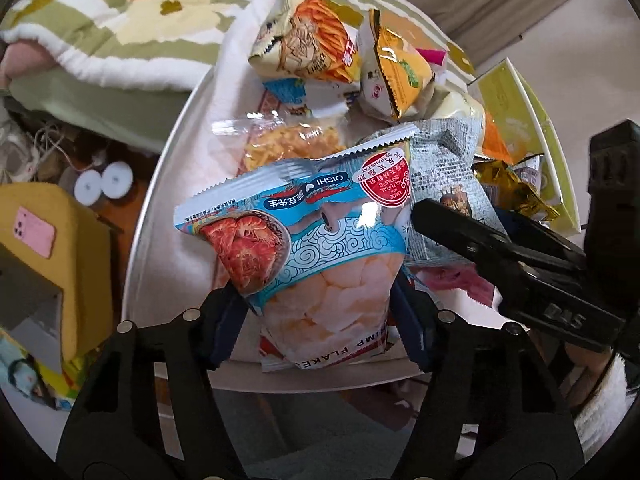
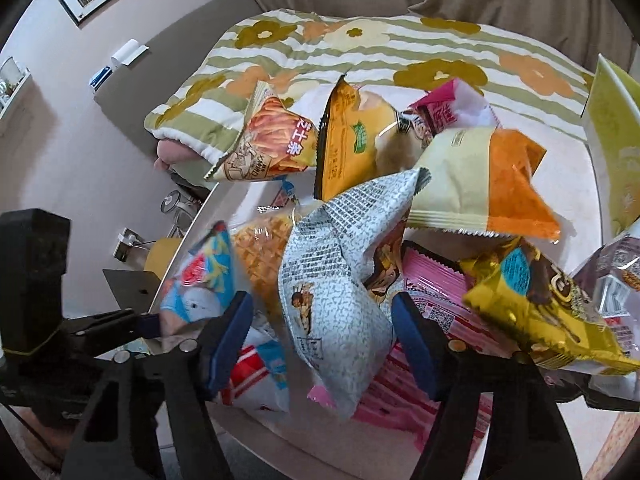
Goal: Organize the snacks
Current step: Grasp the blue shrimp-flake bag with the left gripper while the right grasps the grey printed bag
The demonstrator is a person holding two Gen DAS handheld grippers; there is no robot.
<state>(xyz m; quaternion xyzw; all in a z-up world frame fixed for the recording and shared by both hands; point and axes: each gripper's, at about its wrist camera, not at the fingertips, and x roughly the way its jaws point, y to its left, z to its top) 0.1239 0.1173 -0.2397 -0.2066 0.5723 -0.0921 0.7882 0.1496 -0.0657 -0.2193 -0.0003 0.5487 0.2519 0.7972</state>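
Observation:
A pile of snack bags lies on a round white table (image 1: 160, 240). In the left wrist view my left gripper (image 1: 320, 320) stands with its jaws on either side of a blue Oishi shrimp-flakes bag (image 1: 316, 248), which is raised between the blue pads; the pads look apart from its edges. My right gripper (image 2: 324, 344) has its jaws wide around a grey speckled bag (image 2: 340, 280), not pressing it. The right gripper also shows in the left wrist view (image 1: 432, 216), next to the same grey bag (image 1: 444, 168). The shrimp bag is blurred in the right wrist view (image 2: 204, 280).
Other bags: orange cheese sticks (image 2: 272, 140), yellow bag (image 2: 352, 136), cream-orange bag (image 2: 480, 188), gold bag (image 2: 532, 300), pink packets (image 2: 432, 304), clear pack of crackers (image 1: 292, 144). A green-lidded box (image 1: 520, 120) sits at the table's right. A flowered blanket (image 2: 360, 48) lies behind.

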